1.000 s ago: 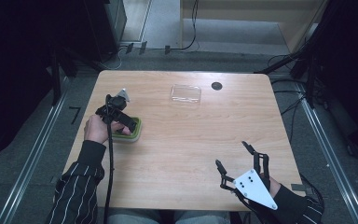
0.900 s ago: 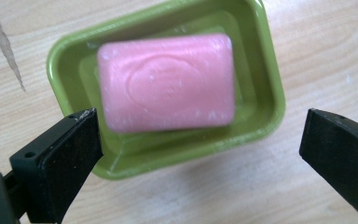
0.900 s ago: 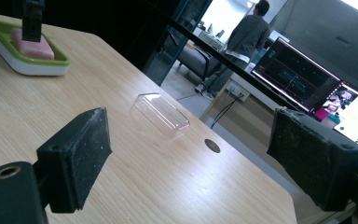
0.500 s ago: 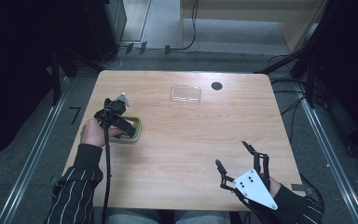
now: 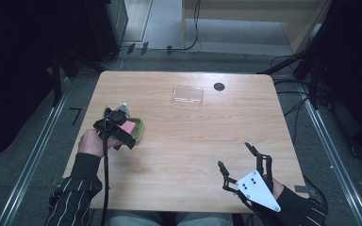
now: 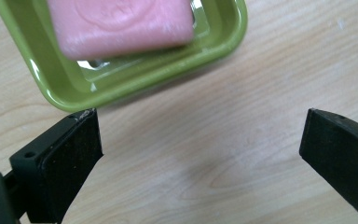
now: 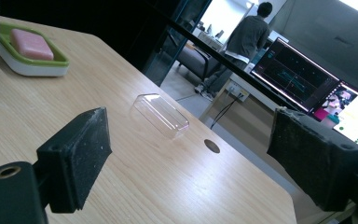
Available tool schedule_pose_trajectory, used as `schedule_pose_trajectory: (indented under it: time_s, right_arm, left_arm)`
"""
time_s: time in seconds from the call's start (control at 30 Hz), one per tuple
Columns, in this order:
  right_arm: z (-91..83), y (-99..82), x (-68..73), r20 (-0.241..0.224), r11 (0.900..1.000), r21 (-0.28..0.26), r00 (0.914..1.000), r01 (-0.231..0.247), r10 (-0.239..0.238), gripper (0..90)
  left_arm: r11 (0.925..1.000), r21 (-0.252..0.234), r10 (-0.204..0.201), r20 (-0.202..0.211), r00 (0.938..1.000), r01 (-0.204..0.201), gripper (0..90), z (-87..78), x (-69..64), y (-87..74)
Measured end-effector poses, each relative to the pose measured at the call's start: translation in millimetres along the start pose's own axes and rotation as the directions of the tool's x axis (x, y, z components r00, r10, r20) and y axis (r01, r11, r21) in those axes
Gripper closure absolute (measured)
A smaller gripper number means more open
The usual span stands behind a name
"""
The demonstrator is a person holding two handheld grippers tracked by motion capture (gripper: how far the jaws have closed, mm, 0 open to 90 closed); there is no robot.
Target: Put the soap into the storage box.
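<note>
Since one second ago, the left gripper [image 5: 127, 136] has drawn back toward the person, uncovering the pink soap [image 6: 121, 23] in its green dish [image 6: 135, 77] at the table's left. Its jaws are spread, empty. The right gripper [image 5: 239, 156] rests spread, empty. Likely next: fit the clear lid [image 5: 188, 94]; approach level, grasp its short edges.
</note>
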State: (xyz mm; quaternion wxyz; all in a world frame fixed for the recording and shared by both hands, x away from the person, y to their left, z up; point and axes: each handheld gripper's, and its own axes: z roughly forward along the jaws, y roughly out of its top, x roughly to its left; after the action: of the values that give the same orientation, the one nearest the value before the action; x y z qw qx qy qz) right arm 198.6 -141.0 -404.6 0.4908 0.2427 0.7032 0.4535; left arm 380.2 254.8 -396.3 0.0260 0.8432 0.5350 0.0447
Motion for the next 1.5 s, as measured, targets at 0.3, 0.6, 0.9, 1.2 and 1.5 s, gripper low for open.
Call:
schedule_pose_trajectory:
  time_s: [0.3,0.6,0.9,1.2,1.5]
  right_arm:
    - [-0.3,-0.1,0.2,0.000,1.0000,-0.002,1.0000,0.004,-0.004,13.2]
    - [-0.8,-0.2,0.3,0.002,0.9999,-0.006,1.0000,0.008,-0.008,13.2]
    - [-0.7,-0.2,0.2,0.002,1.0000,-0.004,1.0000,0.009,-0.009,13.2]
    - [-0.8,-0.2,0.4,0.001,0.9999,-0.005,1.0000,0.009,-0.009,13.2]
    - [-0.9,-0.4,0.0,0.003,0.9999,-0.006,1.0000,0.008,-0.008,13.2]
  left_arm:
    - [0.9997,0.023,0.006,0.013,0.9999,-0.007,0.0,1.4,-5.0,-16.1]
    - [0.9992,0.039,0.007,0.008,0.9999,-0.008,0.0,4.9,-8.8,-31.2]
    - [0.9975,0.068,0.017,0.012,0.9998,-0.017,0.0,11.7,-16.6,-43.2]
    - [0.9932,0.111,0.033,0.025,0.9991,-0.036,0.0,22.5,-24.6,-58.4]
    - [0.9905,0.130,0.041,0.023,0.9989,-0.044,0.0,29.9,-30.7,-72.5]
